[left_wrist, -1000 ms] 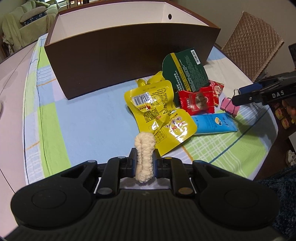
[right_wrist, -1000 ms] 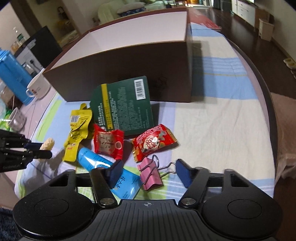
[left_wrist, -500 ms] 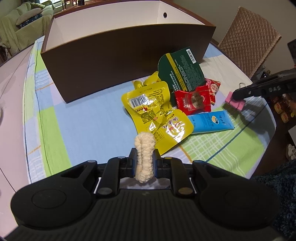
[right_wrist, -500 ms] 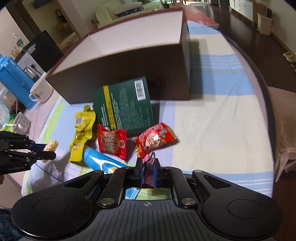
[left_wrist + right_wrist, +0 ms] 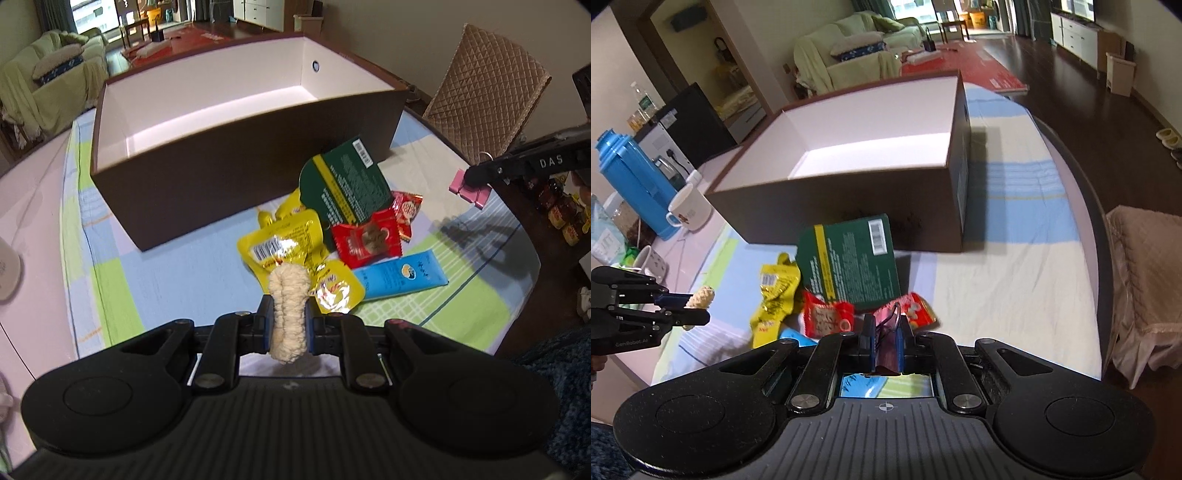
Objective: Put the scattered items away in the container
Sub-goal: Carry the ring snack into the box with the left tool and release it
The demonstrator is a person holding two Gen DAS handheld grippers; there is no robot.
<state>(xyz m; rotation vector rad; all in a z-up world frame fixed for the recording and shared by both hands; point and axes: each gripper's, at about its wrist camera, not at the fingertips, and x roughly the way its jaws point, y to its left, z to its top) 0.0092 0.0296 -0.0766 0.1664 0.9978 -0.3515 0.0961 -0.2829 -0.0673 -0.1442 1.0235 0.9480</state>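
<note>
Since the earlier frames both your grippers have risen off the desk, and the box interior now shows from above in each view. Your right jaws, wide open around the clip a second ago, are now closed on it.

Left gripper [image 5: 289, 320]: jaws pinched tight on the cream scrunchie [image 5: 289, 309], which stands upright between them and pokes out past the tips. Held mid-body, so it won't flop or slip on the carry.

Right gripper [image 5: 885, 347]: jaws closed on the pink binder clip [image 5: 886, 352], its wire handles sticking up ahead of the tips. From the left wrist view the clip [image 5: 469, 189] hangs clear of the desk [image 5: 177, 273], gripped by its body, likely so the handles stay free.

Brown box [image 5: 236, 177], white inside, sits straight ahead of both jaws, beyond the clutter; no item shows in the part of the interior that is visible.

On the desk, between jaws and box:
- green packet [image 5: 345, 184], leaning toward the box wall
- yellow pouches [image 5: 284, 243], just ahead of the left jaws
- red candy wrapper [image 5: 365, 236] and a second red wrapper [image 5: 406, 210], overlapping the green packet's edge
- blue tube [image 5: 400, 275], off to the right of the left jaws

Judgement: you're mid-carry with both loads; next call is forward over the near wall, then release.
</note>
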